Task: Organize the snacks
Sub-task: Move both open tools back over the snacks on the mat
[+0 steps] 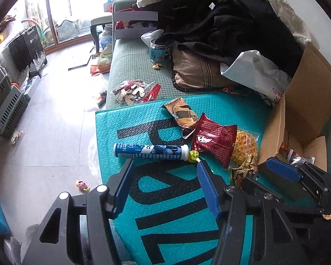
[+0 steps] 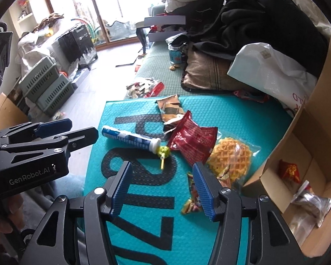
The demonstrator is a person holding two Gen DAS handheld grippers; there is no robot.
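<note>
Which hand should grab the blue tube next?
Probably the left. The left gripper hangs open right over the blue tube; the right gripper sits nearer the waffle bag.

Tube (image 2: 130, 140) on mat (image 2: 143, 231), lollipop (image 2: 164, 151) touching its 3 o'clock end; snack packets (image 2: 192, 143) further at 3; box (image 2: 298, 176) beyond, two packets inside.

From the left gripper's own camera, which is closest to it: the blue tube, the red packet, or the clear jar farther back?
1. Blue tube, lying just beyond the left gripper fingertips.
2. Red packet, a little farther, to the right.
3. Clear jar, far back by the dark clothes.
</note>
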